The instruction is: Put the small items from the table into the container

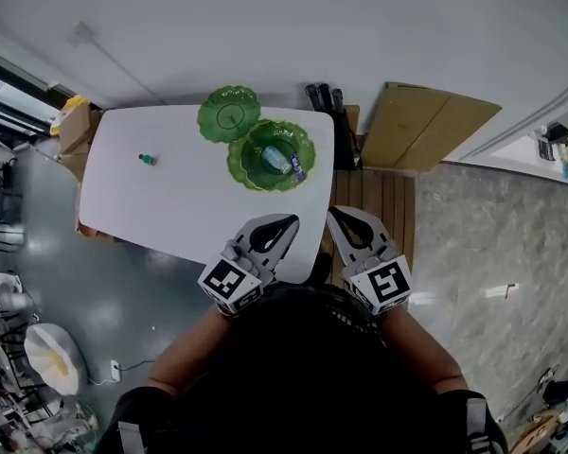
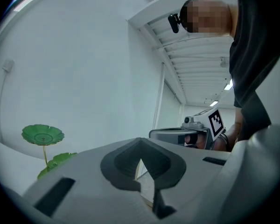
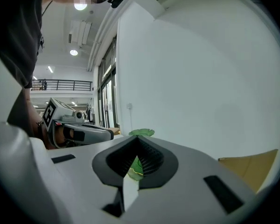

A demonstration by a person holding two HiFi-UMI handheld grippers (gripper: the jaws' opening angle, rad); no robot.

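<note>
A green leaf-shaped container (image 1: 249,162) stands at the far right of the white table (image 1: 189,206), with a smaller leaf dish (image 1: 229,113) raised behind it. A pale blue item (image 1: 275,159) and a purple item (image 1: 296,166) lie in its bowl. One small green and red item (image 1: 148,160) sits alone on the table's left part. My left gripper (image 1: 292,221) and right gripper (image 1: 333,212) hover side by side at the table's near edge, close to my body. Both are shut and hold nothing. The container (image 2: 43,134) shows at the left in the left gripper view and over the right gripper's jaws (image 3: 142,132).
A cardboard sheet (image 1: 426,126) leans by the wall at the right, above a wooden slatted platform (image 1: 374,197). Cardboard boxes (image 1: 76,129) stand off the table's far left corner. Dark objects (image 1: 324,96) sit behind the table's far right corner. Clutter lines the floor at the left.
</note>
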